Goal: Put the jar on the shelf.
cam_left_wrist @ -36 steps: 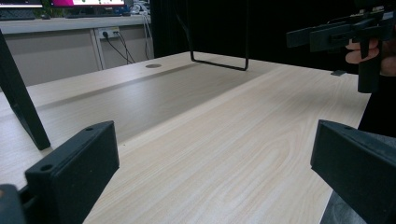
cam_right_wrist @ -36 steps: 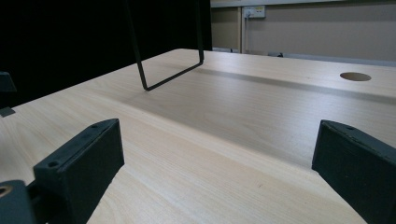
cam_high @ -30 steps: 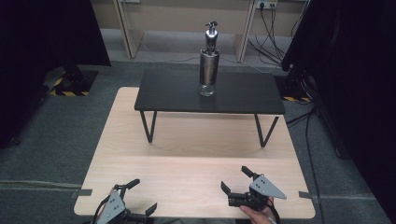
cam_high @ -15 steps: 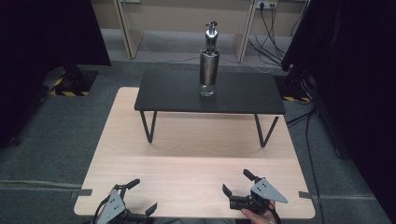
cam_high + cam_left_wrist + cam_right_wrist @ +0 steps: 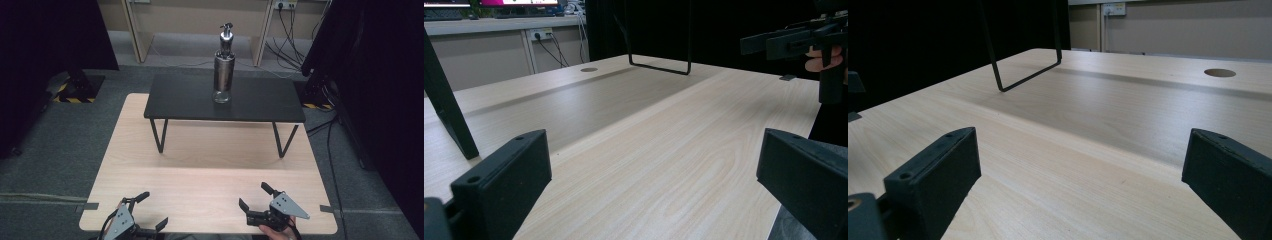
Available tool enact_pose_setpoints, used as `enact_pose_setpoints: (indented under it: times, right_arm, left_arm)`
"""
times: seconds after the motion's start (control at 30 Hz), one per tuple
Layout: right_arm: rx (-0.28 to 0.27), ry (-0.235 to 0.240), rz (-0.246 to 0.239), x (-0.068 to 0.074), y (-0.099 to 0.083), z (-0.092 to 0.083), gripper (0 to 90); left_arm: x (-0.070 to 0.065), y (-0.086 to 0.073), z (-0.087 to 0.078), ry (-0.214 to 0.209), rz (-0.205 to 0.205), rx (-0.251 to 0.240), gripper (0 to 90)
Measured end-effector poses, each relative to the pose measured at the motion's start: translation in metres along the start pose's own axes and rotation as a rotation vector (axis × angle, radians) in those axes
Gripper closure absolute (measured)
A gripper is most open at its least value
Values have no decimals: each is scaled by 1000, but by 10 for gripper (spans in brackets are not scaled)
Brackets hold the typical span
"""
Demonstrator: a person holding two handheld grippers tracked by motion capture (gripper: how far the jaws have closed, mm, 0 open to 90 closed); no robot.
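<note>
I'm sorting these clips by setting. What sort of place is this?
Probably a lab or office room set up for recording, not a home: grey carpet floor, black curtains at both sides, wall sockets with trailing cables, and a bare wooden table carrying a small black stand with one bottle.

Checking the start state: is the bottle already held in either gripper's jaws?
No, the bottle stands alone on the black stand.
</note>
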State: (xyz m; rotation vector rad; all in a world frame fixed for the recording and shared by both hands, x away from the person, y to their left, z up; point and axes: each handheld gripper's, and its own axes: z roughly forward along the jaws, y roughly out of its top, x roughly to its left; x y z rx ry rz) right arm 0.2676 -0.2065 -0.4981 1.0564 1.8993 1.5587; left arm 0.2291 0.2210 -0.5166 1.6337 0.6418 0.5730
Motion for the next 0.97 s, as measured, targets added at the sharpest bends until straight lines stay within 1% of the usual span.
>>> enact_pose_setpoints:
  times: [0.07, 0.2, 0.47, 0.57, 0.97]
  right_arm:
    - [0, 0, 0, 0, 0, 0, 24]
    - [3, -16, -3, 0, -7, -8, 24]
    - [-9, -36, 24, -2, -15, -24, 24]
    - [-12, -42, 27, -2, -18, -28, 24]
    - [-7, -43, 34, -3, -20, -27, 23]
  left_arm:
    - [0, 0, 0, 0, -1, -1, 5]
    - [0, 0, 1, -4, 0, 1, 5]
    - [0, 0, 1, -2, 0, 2, 5]
    - [-1, 0, 1, -4, 2, 3, 5]
    - [-1, 0, 1, -3, 3, 1, 5]
